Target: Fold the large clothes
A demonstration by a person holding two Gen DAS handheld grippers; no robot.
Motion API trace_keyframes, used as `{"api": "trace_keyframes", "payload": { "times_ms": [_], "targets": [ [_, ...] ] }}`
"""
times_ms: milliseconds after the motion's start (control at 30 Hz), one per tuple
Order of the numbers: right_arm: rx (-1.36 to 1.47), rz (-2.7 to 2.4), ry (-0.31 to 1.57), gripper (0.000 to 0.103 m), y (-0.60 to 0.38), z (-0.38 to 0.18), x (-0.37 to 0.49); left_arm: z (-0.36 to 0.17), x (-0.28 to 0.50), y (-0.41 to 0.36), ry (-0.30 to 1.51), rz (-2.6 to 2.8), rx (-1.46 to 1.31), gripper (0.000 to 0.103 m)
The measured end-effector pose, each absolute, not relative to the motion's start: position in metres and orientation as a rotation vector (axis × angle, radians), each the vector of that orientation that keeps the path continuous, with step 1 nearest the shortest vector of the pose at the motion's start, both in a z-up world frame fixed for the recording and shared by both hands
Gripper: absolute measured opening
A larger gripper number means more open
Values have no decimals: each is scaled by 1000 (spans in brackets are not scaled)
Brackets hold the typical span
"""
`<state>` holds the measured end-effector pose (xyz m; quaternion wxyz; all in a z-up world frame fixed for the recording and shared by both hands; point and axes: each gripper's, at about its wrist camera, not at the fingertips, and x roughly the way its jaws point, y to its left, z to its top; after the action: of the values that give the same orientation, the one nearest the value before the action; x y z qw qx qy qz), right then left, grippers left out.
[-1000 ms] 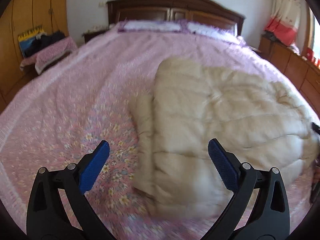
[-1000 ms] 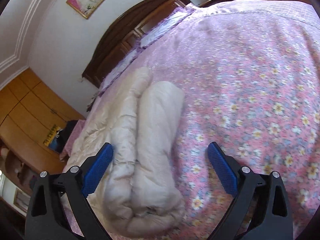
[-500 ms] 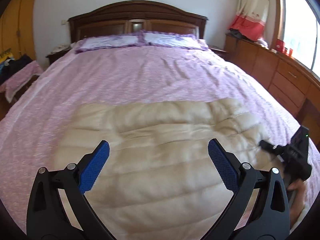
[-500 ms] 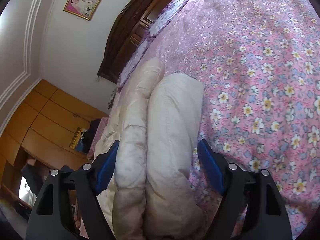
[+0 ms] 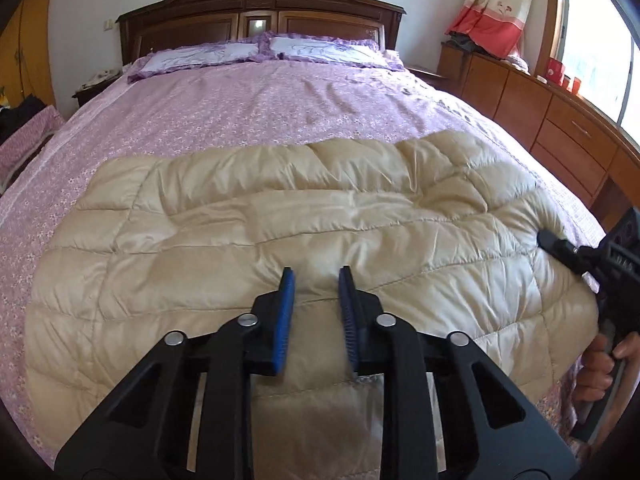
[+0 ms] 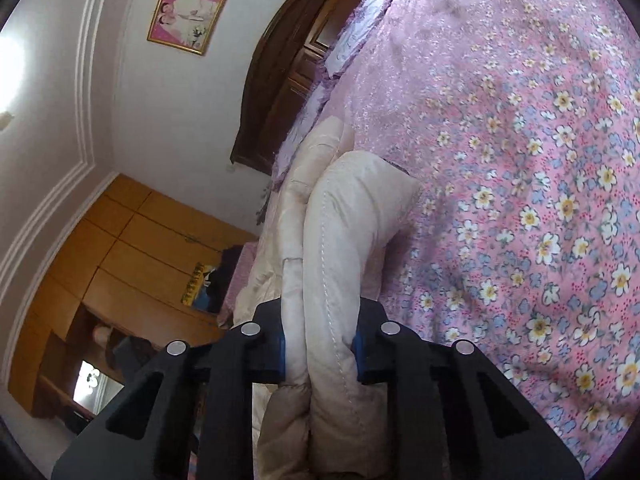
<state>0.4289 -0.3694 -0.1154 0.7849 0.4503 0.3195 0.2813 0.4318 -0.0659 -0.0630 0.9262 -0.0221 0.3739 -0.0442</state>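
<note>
A large cream quilted down coat (image 5: pixel 304 224) lies folded across the near end of the bed. My left gripper (image 5: pixel 316 280) sits over its near edge, jaws narrowed with coat fabric bulging between the blue pads. My right gripper (image 6: pixel 320 320) is shut on the thick folded edge of the coat (image 6: pixel 340 248) at its right end. The right gripper also shows at the right edge of the left wrist view (image 5: pixel 560 246), touching the coat.
The bed (image 5: pixel 248 108) has a pink floral cover, two pillows (image 5: pixel 264 50) and a dark wood headboard (image 5: pixel 260 12). Wooden drawers (image 5: pixel 560 120) line the right side. A wardrobe (image 6: pixel 132 248) stands on the left.
Both grippers closed from wide open onto the coat. The left gripper swung from the coat's left end to face its long near edge.
</note>
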Motion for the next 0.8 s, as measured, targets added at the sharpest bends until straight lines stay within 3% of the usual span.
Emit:
{"api": "trace_keyframes", "payload": {
  "times_ms": [433,800],
  "targets": [
    [824,609,672,18,-313,-37,423,-106,443,-59,825,-78,-151,18],
    [572,363,748,18,-199,41,411,-83,427,-27,841,-115,-236,16]
  ]
}}
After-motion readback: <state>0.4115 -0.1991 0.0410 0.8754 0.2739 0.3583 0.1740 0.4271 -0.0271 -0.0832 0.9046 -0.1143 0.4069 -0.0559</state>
